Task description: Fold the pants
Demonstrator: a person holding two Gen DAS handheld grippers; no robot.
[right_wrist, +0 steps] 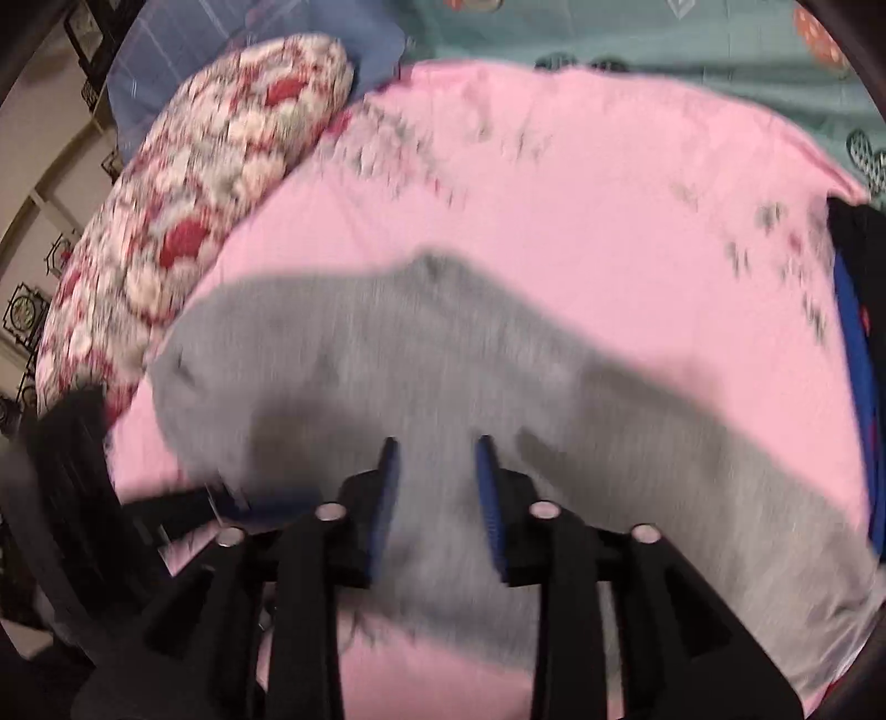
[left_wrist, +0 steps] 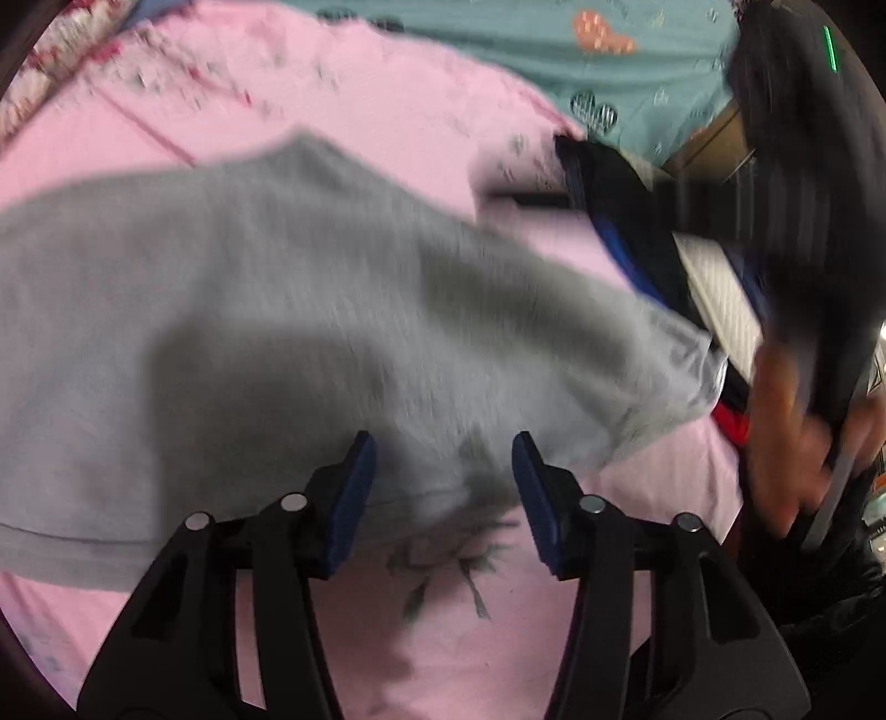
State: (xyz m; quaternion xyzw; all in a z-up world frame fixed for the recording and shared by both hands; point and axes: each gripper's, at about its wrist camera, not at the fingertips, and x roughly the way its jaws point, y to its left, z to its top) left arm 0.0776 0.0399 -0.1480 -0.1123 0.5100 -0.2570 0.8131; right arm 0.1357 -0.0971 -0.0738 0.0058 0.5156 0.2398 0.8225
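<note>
Grey pants [left_wrist: 277,332] lie spread across a pink sheet [left_wrist: 387,111], blurred by motion. My left gripper [left_wrist: 442,443] hovers over their near edge, its blue pads wide apart and nothing pinched between them. In the right wrist view the same pants [right_wrist: 443,360] stretch from left to lower right. My right gripper [right_wrist: 437,443] is above their middle; there is a gap between its pads and no cloth in it. At the right of the left wrist view, a hand [left_wrist: 792,443] grips the black body of the right gripper.
A red-and-white floral pillow [right_wrist: 194,194] lies along the left of the pink sheet [right_wrist: 554,194]. Teal bedding with heart prints [right_wrist: 609,27] is beyond it. A black and blue garment [right_wrist: 855,360] sits at the right edge, also seen as the dark garment [left_wrist: 620,221].
</note>
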